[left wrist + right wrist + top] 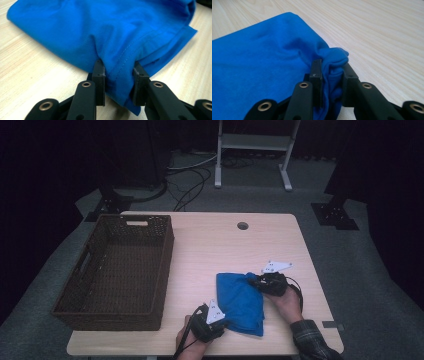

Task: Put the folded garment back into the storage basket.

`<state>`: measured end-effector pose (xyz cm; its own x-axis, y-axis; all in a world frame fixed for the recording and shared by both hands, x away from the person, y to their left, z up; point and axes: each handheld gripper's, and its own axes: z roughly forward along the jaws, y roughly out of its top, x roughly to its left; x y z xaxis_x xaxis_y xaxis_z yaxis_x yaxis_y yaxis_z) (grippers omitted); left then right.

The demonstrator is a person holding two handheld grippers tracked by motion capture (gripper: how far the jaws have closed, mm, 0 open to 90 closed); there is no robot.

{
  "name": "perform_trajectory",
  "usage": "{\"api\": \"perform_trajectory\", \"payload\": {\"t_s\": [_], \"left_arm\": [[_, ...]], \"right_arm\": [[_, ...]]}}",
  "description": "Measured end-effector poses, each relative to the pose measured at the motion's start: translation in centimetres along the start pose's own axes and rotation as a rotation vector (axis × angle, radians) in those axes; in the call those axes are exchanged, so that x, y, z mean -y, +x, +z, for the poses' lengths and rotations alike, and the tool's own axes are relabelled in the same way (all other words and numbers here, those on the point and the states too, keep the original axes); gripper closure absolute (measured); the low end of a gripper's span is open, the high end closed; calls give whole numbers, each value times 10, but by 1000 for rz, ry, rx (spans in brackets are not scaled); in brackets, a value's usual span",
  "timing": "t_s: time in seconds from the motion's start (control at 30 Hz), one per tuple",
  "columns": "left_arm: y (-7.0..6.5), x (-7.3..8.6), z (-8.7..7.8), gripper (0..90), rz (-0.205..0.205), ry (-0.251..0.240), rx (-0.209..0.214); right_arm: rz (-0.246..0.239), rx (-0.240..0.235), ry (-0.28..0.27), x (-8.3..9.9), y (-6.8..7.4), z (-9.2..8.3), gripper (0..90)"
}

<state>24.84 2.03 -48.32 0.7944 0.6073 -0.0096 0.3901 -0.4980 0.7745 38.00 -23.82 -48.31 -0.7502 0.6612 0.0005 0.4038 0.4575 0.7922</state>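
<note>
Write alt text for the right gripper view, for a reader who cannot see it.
The right gripper has its two black jaws closed on a bunched corner of a folded blue cloth. The cloth lies on a pale wooden table and spreads away to the left of the picture.

Black tongs (252, 281) with brass rivets, grey three-cornered plates, trailing cables, plaid sleeve (312, 340)
</note>
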Motion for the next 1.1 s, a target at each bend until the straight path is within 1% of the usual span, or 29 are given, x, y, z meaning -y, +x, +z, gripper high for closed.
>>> {"api": "perform_trajectory", "payload": {"t_s": [0.03, 0.1, 0.13, 0.2, 0.27, 0.37, 0.4, 0.43, 0.47, 0.5, 0.53, 0.57, 0.6, 0.63, 0.73, 0.77, 0.8, 0.83, 0.9, 1.1], "left_arm": [[0, 0, 0, 712, 0, 0, 0], [0, -1, 0, 720, 0, 1, -3], [1, -1, 1, 724, 5, -2, -8], [2, -2, 1, 737, 4, -9, -11], [5, -3, 2, 744, -2, -26, -16], [11, -5, 2, 759, -17, -75, -20], [15, -5, 2, 762, -27, -106, -13], [20, -7, 2, 766, -43, -154, 2], [20, -7, 2, 767, -43, -154, 2], [22, -7, 3, 769, -46, -173, 5], [24, -9, 4, 770, -51, -205, 7], [25, -10, 5, 771, -52, -219, 8], [25, -10, 6, 772, -47, -231, 9], [25, -10, 6, 772, -47, -231, 9], [27, -13, 8, 772, -46, -268, 3], [28, -13, 9, 772, -47, -279, 3], [30, -14, 10, 772, -49, -305, 2], [30, -14, 10, 772, -49, -305, 2], [32, -15, 11, 772, -54, -331, 1], [36, -15, 11, 773, -62, -376, -1]], "right_arm": [[0, 0, 0, 0, 0, 0, 757], [-3, 32, 3, -1, 5, 0, 764], [-1, 38, 7, -2, 6, 0, 766], [2, 43, 9, -2, 6, 0, 768], [4, 59, 18, -4, 7, 1, 773], [18, 78, 30, -6, 8, 1, 778], [21, 80, 32, -6, 8, 1, 780], [40, 82, 36, -7, 7, 1, 780], [40, 82, 36, -7, 7, 1, 780], [43, 87, 38, -8, 7, 1, 781], [43, 88, 40, -8, 8, 1, 782], [42, 91, 42, -8, 8, 1, 782], [38, 94, 43, -8, 8, 1, 782], [38, 94, 43, -8, 8, 1, 782], [33, 102, 47, -9, 9, 1, 783], [25, 111, 51, -10, 11, 1, 784], [21, 114, 52, -10, 11, 1, 785], [19, 118, 54, -10, 12, 1, 786], [17, 120, 55, -10, 12, 1, 786], [23, 118, 62, -10, 14, -2, 789]]}}
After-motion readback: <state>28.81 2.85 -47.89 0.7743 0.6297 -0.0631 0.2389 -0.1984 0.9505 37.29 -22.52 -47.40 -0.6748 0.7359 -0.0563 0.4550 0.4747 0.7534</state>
